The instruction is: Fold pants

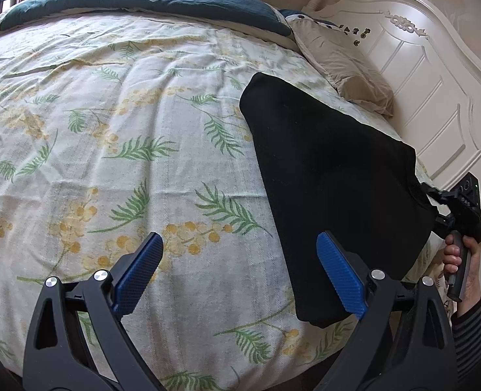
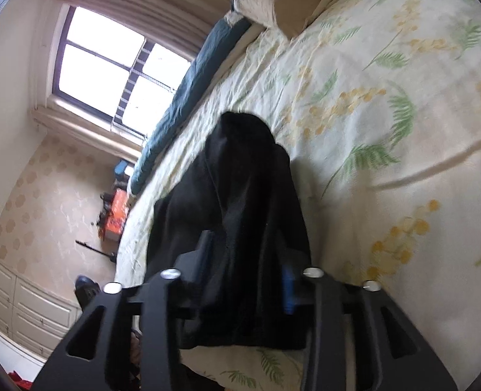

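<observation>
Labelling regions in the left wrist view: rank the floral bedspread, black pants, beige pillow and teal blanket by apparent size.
1. floral bedspread
2. black pants
3. teal blanket and beige pillow: look alike in size, and both lie far off, so unranked.

Bed (image 1: 110,137) w/ leaf-print sheet; on it: black pants (image 1: 325,176), tan pillow (image 1: 341,65), teal blanket (image 1: 142,0).

Pants (image 1: 331,176) lie folded on the bed (image 1: 110,130), near its right edge in the left wrist view. Pillow (image 1: 344,65) sits behind them, against the headboard (image 1: 429,75). Quilt (image 1: 142,3) runs along the far side under the window (image 2: 110,65). Left gripper (image 1: 237,277) hangs over the sheet, its right finger over the pants' near corner. Right gripper (image 2: 247,273) straddles the pants' edge.
</observation>
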### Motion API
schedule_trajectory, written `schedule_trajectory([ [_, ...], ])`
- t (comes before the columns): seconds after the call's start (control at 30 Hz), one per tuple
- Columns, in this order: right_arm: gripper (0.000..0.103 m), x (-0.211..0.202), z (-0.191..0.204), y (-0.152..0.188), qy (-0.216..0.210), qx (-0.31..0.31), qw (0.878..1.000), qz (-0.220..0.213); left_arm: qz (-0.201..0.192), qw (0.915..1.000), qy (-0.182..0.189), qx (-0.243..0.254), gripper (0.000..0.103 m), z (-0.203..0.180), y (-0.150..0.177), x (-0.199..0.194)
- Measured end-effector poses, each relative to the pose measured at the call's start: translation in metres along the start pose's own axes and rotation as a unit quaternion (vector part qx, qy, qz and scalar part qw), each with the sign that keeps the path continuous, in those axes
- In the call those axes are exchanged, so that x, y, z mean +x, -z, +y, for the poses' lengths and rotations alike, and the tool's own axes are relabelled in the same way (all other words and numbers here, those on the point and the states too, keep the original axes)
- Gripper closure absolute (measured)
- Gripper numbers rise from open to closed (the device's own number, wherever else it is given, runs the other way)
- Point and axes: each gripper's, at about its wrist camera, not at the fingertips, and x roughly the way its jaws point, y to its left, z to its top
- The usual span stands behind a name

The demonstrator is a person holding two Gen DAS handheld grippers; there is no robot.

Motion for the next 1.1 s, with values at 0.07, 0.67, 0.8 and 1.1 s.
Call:
schedule_trajectory([
  [0.07, 0.042, -0.009, -0.002, 0.0, 0.018, 0.002, 1.0, -0.013, 0.004, 0.9999, 0.01, -0.006, 0.008, 0.0, 0.002, 0.001],
  [0.67, 0.029, 0.023, 0.001, 0.016, -0.004, -0.028, 0.998, 0.048, 0.044, 0.9886, 0.125, -0.07, 0.004, -0.014, -0.01, 0.039],
  [0.8, 0.028, 0.023, 0.003, 0.018, -0.002, -0.041, 0.998, 0.052, 0.061, 0.9796, 0.168, -0.092, 0.004, -0.022, -0.012, 0.044],
  [1.1, 0.028, 0.02, 0.002, 0.018, -0.023, -0.049, 0.997, 0.063, 0.096, 0.9543, 0.247, -0.137, 0.004, -0.022, -0.01, 0.057],
])
